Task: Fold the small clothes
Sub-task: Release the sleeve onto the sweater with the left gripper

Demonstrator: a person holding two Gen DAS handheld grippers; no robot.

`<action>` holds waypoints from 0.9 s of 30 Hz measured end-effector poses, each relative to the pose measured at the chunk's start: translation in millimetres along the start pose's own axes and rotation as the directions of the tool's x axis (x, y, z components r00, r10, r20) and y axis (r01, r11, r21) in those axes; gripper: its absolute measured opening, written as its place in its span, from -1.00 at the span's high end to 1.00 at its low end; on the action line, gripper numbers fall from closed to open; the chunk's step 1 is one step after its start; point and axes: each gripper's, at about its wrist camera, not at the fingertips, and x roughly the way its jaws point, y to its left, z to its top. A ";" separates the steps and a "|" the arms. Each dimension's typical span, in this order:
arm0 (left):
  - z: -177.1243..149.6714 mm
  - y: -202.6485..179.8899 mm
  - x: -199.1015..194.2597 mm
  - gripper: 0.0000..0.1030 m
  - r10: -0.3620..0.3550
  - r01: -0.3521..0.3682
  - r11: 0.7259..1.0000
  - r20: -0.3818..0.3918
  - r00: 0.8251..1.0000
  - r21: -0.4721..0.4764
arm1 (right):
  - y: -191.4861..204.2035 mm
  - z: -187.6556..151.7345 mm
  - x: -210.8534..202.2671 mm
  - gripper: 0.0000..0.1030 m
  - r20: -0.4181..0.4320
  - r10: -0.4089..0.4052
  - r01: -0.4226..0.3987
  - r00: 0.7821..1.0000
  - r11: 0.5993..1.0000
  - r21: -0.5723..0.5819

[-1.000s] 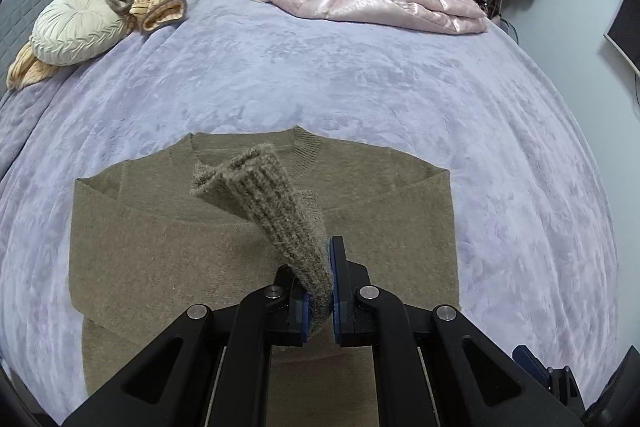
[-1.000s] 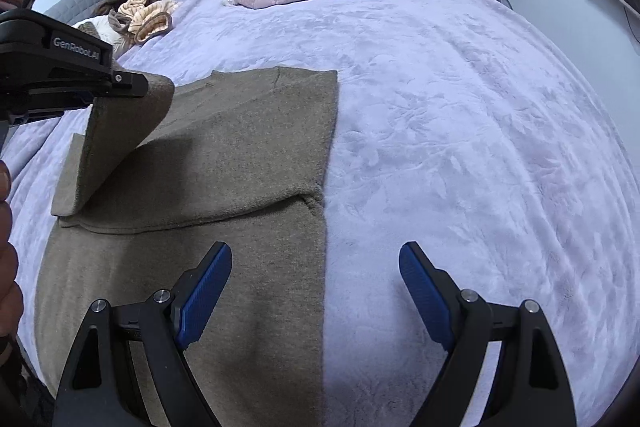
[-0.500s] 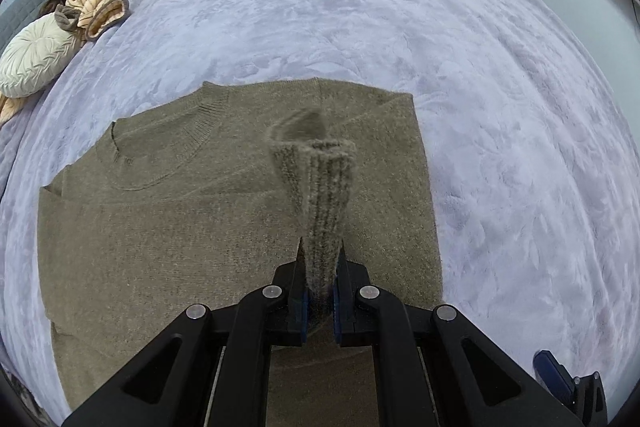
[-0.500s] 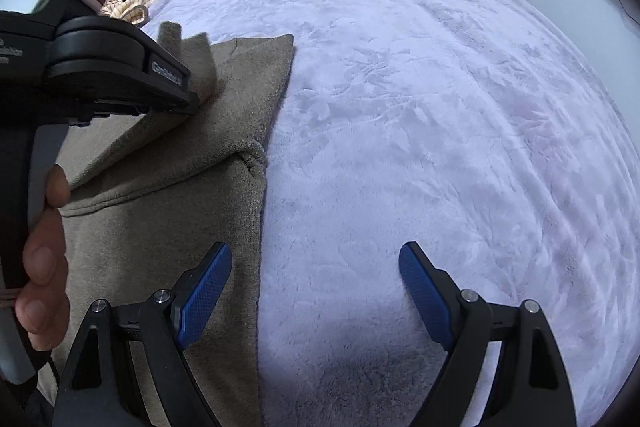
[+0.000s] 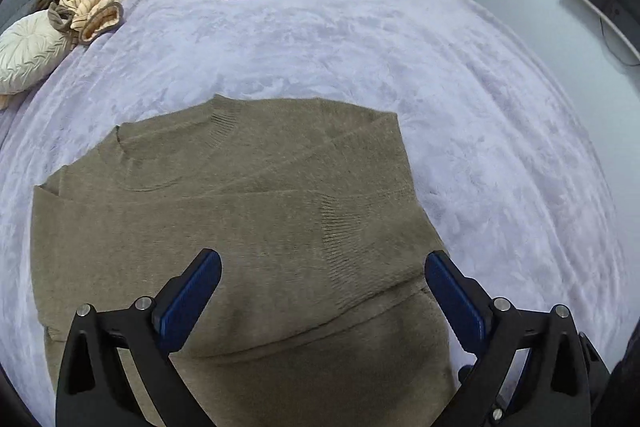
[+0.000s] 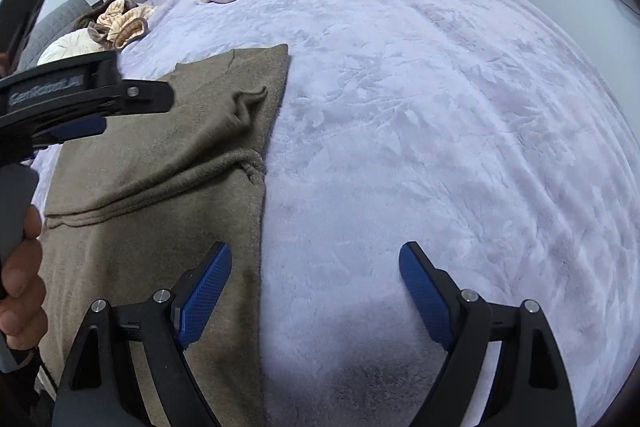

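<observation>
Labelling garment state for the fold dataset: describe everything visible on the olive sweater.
The olive sweater is a fuzzy knit with a ribbed crew neck, lying flat on the lavender bedspread. Both sleeves are folded in across the chest, the upper one ending in a ribbed cuff near its right edge, which is slightly puckered in the right wrist view. Its hem is out of frame. The left gripper and right gripper are open; neither grips it.
</observation>
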 end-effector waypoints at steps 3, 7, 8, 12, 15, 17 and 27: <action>-3.7 40.5 -18.6 -0.98 0.003 0.000 0.998 0.051 0.999 -0.056 | 19.6 15.0 -9.6 -0.72 0.051 0.027 -0.025 0.998 0.999 -0.040; -11.3 89.5 -25.3 -0.98 0.002 0.005 0.993 0.064 0.998 -0.120 | 43.4 41.1 2.7 -0.72 0.051 0.120 -0.118 0.991 0.992 -0.049; -12.8 102.8 -20.1 -0.98 0.037 -0.030 0.991 0.048 0.998 -0.132 | 47.0 48.2 12.4 -0.72 0.030 0.122 -0.121 0.992 0.992 -0.040; -27.6 164.1 13.6 -0.98 0.072 -0.081 0.967 -0.048 0.996 -0.241 | 58.2 66.3 55.7 -0.34 -0.043 0.126 -0.127 0.991 0.991 -0.030; -46.0 215.4 37.8 -0.98 0.083 -0.114 0.938 -0.107 0.991 -0.328 | 75.9 72.3 72.2 0.18 -0.043 0.023 -0.027 0.999 0.993 -0.118; -55.0 234.5 37.9 -0.98 0.027 -0.048 0.941 -0.069 0.997 -0.335 | 74.5 76.3 79.5 0.18 -0.048 -0.049 0.043 0.998 0.991 -0.123; -36.3 252.6 -1.6 -0.98 -0.141 0.156 0.932 0.070 0.988 -0.329 | 92.9 78.7 30.0 -0.61 0.040 0.032 -0.028 0.999 0.996 -0.090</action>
